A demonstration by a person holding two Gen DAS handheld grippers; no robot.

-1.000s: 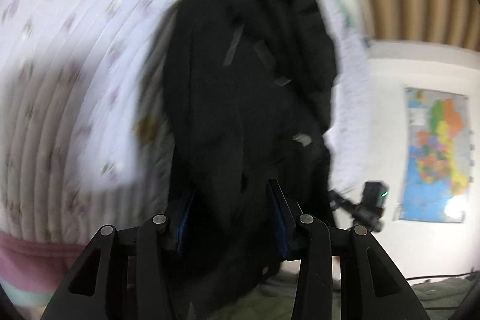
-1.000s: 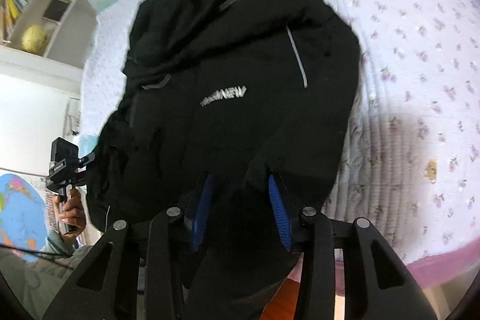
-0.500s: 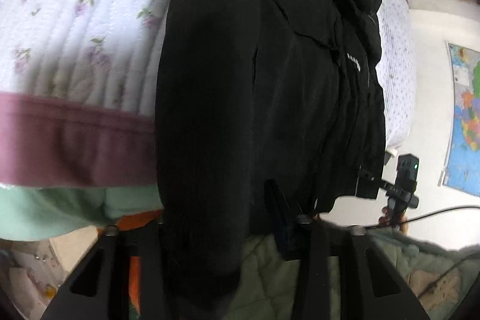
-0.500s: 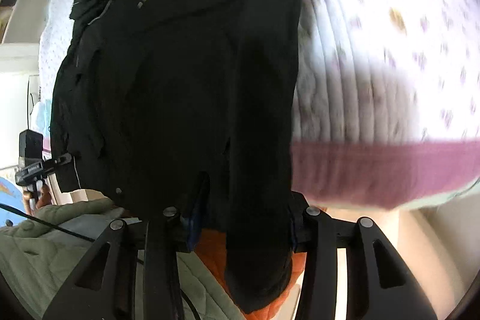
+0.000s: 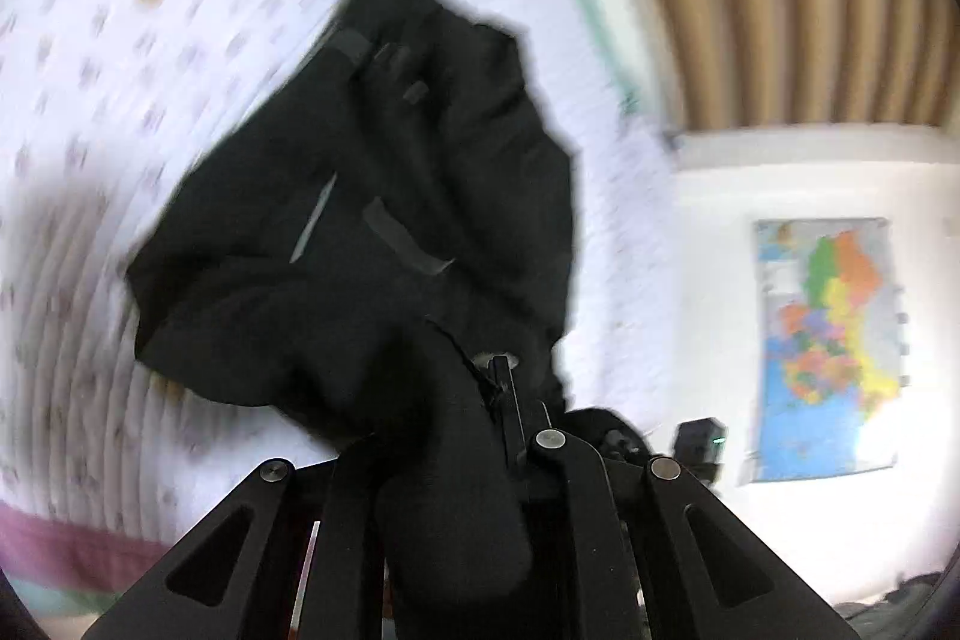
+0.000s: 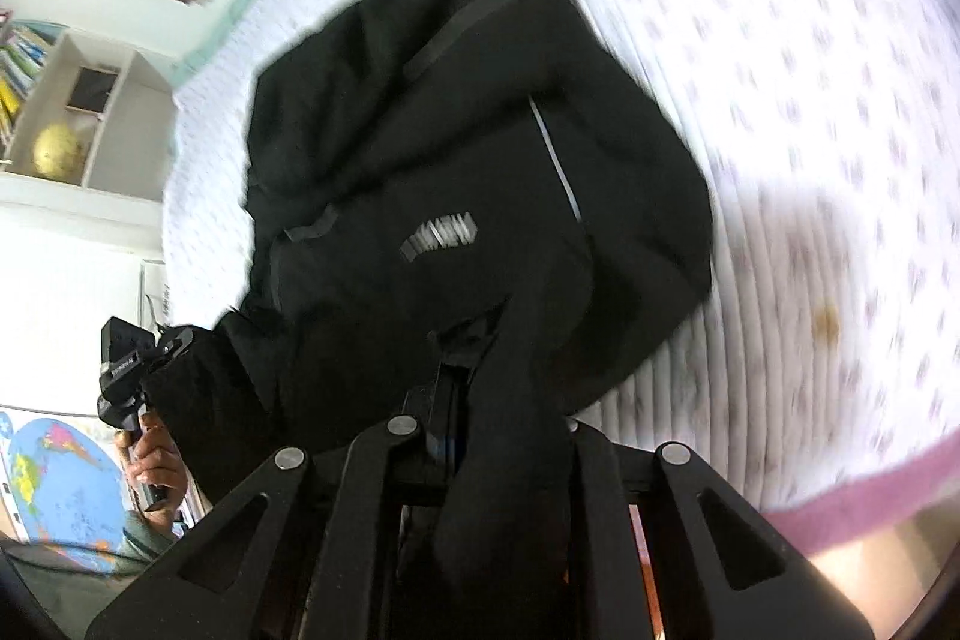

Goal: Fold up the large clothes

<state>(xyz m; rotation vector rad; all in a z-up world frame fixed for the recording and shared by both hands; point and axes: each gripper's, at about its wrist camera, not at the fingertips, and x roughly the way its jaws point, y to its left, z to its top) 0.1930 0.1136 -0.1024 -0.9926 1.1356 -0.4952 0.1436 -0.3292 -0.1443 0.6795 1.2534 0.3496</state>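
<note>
Two handheld grippers are lifting the near edge of a black jacket off a bed, where a white quilt sprigged with small purple flowers is lying under the rest of the garment. The left gripper is pinching a thick bunch of the dark cloth, its jaws pressed together on the fabric, which is spilling back over the gripper's frame. The right gripper is likewise clamped on a fold of the hem, with cloth draping down between its arms. The jacket's far part is heaped on the quilt, a grey printed logo and a pale seam stripe showing on its front. In the right wrist view, a hand is gripping the handle of the left tool, beside a shelf with a yellow globe. A coloured wall map is hanging on the white wall beyond the bed, and motion is blurring both views.
</note>
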